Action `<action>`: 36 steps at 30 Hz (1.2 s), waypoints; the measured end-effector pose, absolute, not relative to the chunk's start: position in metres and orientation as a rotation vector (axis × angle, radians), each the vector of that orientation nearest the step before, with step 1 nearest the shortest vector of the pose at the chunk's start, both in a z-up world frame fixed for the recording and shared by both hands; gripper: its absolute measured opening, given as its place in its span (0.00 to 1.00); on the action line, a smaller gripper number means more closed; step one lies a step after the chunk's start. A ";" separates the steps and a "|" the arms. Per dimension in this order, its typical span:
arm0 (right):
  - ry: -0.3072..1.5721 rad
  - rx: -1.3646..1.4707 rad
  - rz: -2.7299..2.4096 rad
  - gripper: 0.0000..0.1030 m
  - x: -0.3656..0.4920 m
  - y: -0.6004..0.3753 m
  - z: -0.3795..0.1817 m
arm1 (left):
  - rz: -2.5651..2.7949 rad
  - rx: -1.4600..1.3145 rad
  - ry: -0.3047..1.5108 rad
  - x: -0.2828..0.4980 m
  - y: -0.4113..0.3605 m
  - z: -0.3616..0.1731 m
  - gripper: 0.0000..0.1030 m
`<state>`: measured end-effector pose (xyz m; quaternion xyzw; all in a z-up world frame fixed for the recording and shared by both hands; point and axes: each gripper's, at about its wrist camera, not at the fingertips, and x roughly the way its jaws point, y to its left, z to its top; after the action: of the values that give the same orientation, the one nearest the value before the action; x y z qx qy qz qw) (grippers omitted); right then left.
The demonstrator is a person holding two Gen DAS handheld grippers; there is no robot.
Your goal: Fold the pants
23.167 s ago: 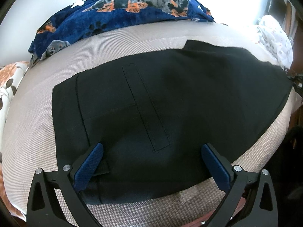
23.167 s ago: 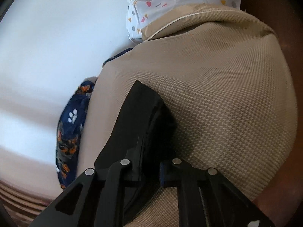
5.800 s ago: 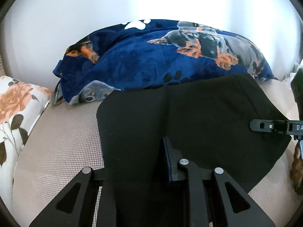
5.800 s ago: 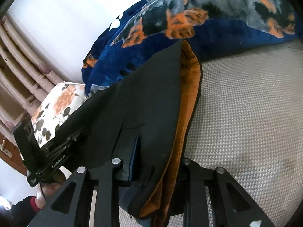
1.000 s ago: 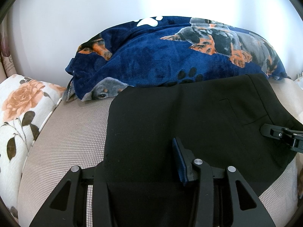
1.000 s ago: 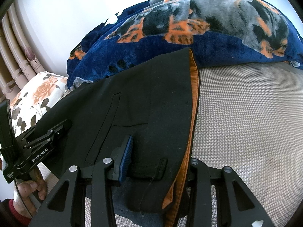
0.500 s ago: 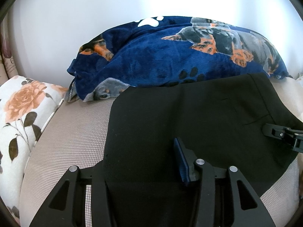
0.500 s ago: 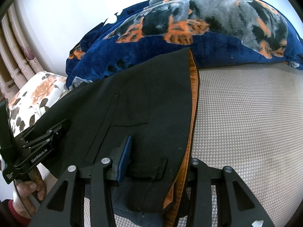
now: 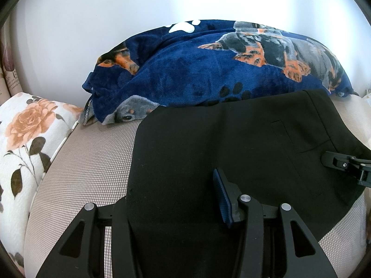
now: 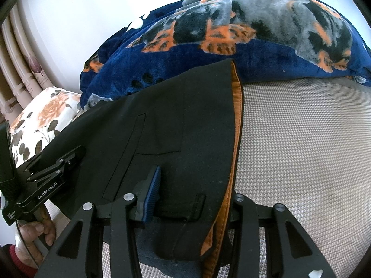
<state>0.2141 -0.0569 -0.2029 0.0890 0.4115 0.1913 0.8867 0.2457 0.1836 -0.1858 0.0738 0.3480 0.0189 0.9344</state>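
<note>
The black pants [image 9: 231, 153] lie folded on a beige woven mattress [image 9: 88, 162], their far edge against a navy dog-print blanket [image 9: 208, 69] heaped along the white wall [image 9: 92, 23]. The left gripper [image 9: 176, 199] sits at the near edge of the fabric with its jaws part-way apart: cloth lies between them and covers the left finger, while the blue pad on the right finger stands clear on top of the fabric, so a firm pinch cannot be told. The right gripper [image 10: 192, 197] straddles the waistband end, where an orange lining [image 10: 234, 162] shows along the edge and a belt loop [image 10: 197, 206] lies flat; its jaws are likewise spread with the fabric lying between them, the blue pad bare, and a grip cannot be confirmed. In the right wrist view the person's hand [image 10: 34, 234] holds the left gripper's handle. A rose-print pillow [image 9: 23, 143] rests at the mattress's left side.
</note>
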 end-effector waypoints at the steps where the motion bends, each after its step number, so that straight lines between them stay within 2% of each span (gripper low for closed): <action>1: 0.856 0.185 0.397 0.37 0.214 -0.057 -0.203 | 0.039 0.151 0.712 0.245 0.187 -0.185 0.46; 15: 0.855 0.177 0.393 0.38 0.215 -0.057 -0.203 | 0.043 0.150 0.708 0.245 0.180 -0.187 0.49; 18: 0.843 0.168 0.382 0.44 0.213 -0.059 -0.201 | 0.066 0.136 0.667 0.239 0.187 -0.180 0.57; 21: 0.798 0.139 0.338 0.47 0.197 -0.064 -0.185 | 0.163 0.174 0.640 0.220 0.191 -0.169 0.75; 23: 0.733 0.125 0.328 0.48 0.177 -0.070 -0.166 | 0.247 0.194 0.599 0.205 0.190 -0.153 0.97; 30: 0.637 0.078 0.417 0.48 0.107 -0.084 -0.120 | 0.172 0.155 0.446 0.137 0.183 -0.075 1.00; 36: 0.608 0.094 0.458 0.48 0.065 -0.094 -0.099 | 0.061 0.089 0.436 0.101 0.180 -0.035 1.00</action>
<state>0.0650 -0.0939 -0.0990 0.0458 0.2967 0.2234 0.9274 0.1010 0.1797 -0.0351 0.0443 0.2160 0.0304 0.9749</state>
